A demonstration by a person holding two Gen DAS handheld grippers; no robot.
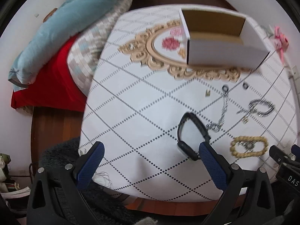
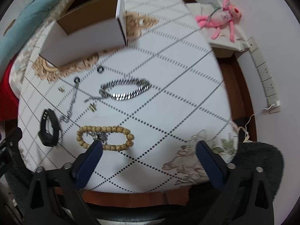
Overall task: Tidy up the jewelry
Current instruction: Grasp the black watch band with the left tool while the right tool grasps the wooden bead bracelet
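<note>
Jewelry lies on a white table (image 1: 131, 112) with a dotted diamond pattern. A black watch (image 1: 189, 133) lies just ahead of my left gripper's right finger. My left gripper (image 1: 151, 147) is open and empty. A wooden bead bracelet (image 2: 105, 136) with a small silver piece inside lies by my right gripper's left fingertip. My right gripper (image 2: 149, 146) is open and empty. A heavy silver chain bracelet (image 2: 125, 91), a thin silver chain (image 2: 72, 103), two dark rings (image 2: 100, 69) and small gold earrings (image 2: 92, 106) lie further out. An open white cardboard box (image 1: 221, 43) stands on an ornate gold mirror tray (image 1: 150, 52).
A bed with a teal blanket (image 1: 61, 30) and red sheet lies left of the table. A pink plush toy (image 2: 223, 18) sits on a stand at the far right, by wall sockets (image 2: 264, 75). A dark fuzzy cushion (image 2: 256, 161) lies at the table's near edge.
</note>
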